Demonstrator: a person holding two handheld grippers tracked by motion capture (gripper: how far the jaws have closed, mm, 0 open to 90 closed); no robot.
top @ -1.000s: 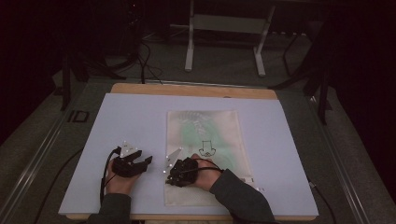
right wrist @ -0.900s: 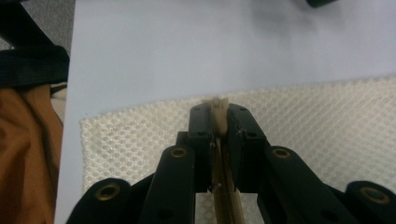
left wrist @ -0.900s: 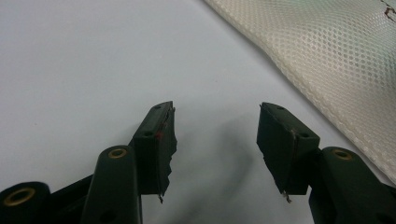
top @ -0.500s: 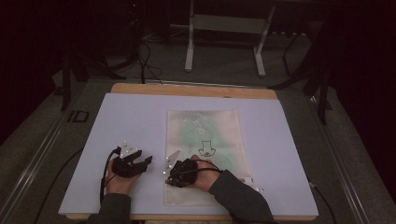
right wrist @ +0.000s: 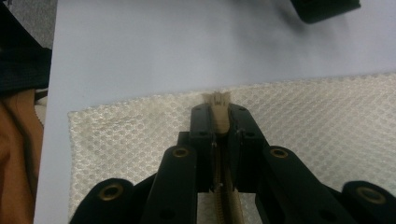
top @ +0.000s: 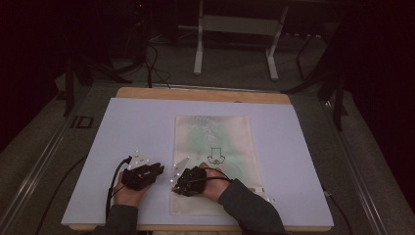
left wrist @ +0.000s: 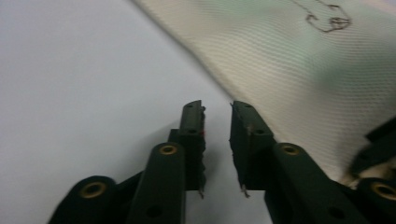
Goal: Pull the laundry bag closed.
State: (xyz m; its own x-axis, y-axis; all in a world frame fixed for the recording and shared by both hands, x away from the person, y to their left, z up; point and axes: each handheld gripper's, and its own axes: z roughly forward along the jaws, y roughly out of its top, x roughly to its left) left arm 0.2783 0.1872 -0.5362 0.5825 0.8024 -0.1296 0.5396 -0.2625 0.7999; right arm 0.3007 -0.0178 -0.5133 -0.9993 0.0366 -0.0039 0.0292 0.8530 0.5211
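A pale mesh bag (top: 215, 142) with a small dark print lies flat on the white table cover (top: 137, 127). My right gripper (top: 177, 188) rests on the bag's near left corner, shut on the end of its beige zipper (right wrist: 215, 98), with mesh (right wrist: 317, 121) spreading to both sides. My left gripper (top: 159, 169) lies on the cover just left of the bag. Its jaws have just been closing and stand a narrow gap apart (left wrist: 217, 109) with nothing between them. The bag's edge (left wrist: 289, 70) runs just beyond its right fingertip.
A wooden table edge (top: 205, 94) shows beyond the cover. A metal stand (top: 235, 44) and cables are on the floor behind the table. Cables trail from both grippers toward the near edge. A sleeve (top: 249, 210) covers the bag's near right part.
The left gripper's jaws have drawn much closer together. Both hands stay where they were, and the right gripper keeps its hold on the zipper end.
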